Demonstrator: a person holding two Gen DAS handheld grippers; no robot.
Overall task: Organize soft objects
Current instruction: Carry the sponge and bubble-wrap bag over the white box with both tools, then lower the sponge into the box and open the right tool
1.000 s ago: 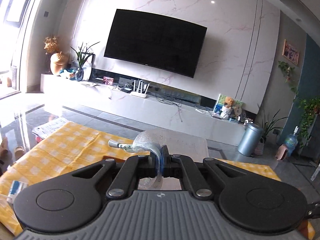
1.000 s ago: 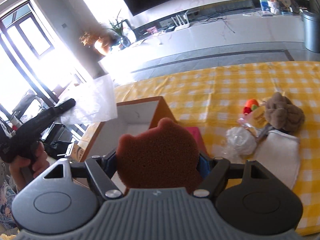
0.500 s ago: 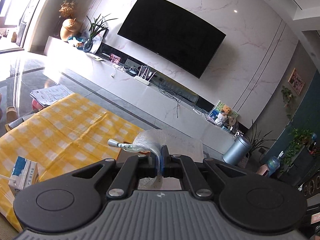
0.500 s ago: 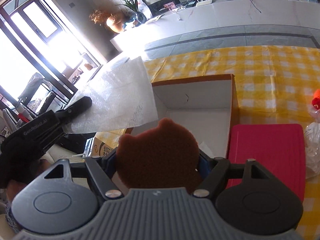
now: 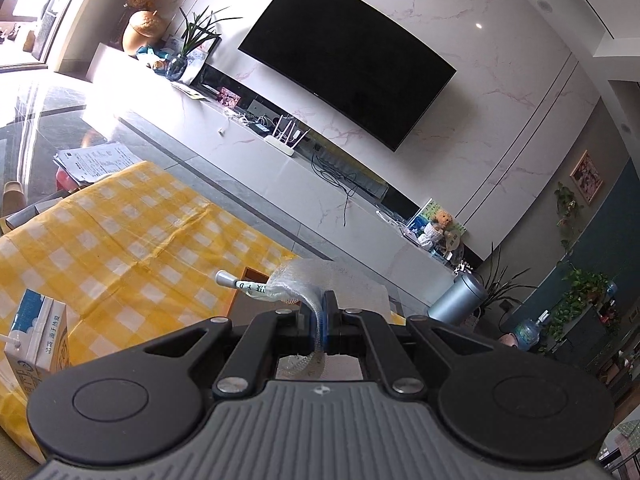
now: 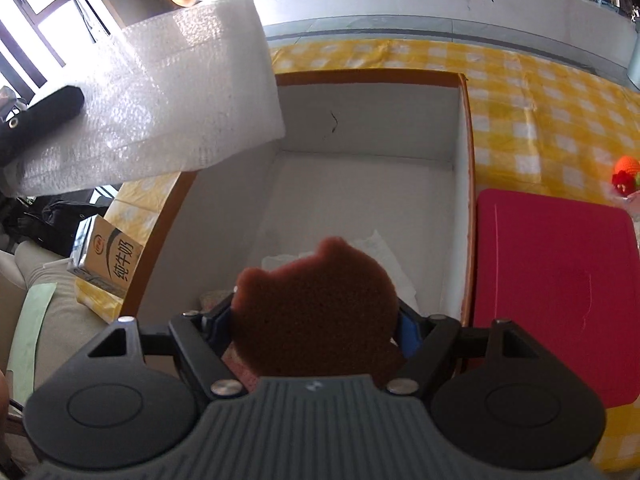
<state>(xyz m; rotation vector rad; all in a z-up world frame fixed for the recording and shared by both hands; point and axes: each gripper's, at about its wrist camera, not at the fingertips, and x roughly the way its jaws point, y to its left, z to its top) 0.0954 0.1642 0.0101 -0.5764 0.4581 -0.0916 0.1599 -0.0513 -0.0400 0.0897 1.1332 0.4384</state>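
A: What just changed?

B: A second ago the right gripper (image 6: 316, 332) was off to the side, with the soft toys on the bench in its view. Now it has swung over the open box (image 6: 466, 184). Its jaws are clamped on the brown bear-shaped sponge (image 6: 316, 312), which hangs right above the white inside of the box.

A: And the other one?

B: The left gripper (image 5: 320, 320) has its jaws pinched tight on a sheet of bubble wrap (image 6: 160, 96). The sheet used to be far to the left. Now it is up above the box's left corner, and it covers part of that wall.

A: So what does that mean?

B: I think the sponge is about to go in. The wrap is close, so it may go in after it, but I can't be sure. Something white and crumpled (image 6: 380, 256) is already at the bottom.

A: What is around the box?

B: A yellow checked cloth (image 6: 552, 92) covers the bench. A red lid (image 6: 556, 280) lies flat, touching the box's right side. A milk carton (image 6: 108, 256) stands by the left side. A little orange and red knitted toy (image 6: 626, 172) is at the far right edge.

A: And the room?

B: A big black TV (image 5: 348, 56) is on a marble wall above a long white shelf (image 5: 280, 168). There is a grey bin (image 5: 456, 296) and green plants. Bright light comes in from the windows on the left.
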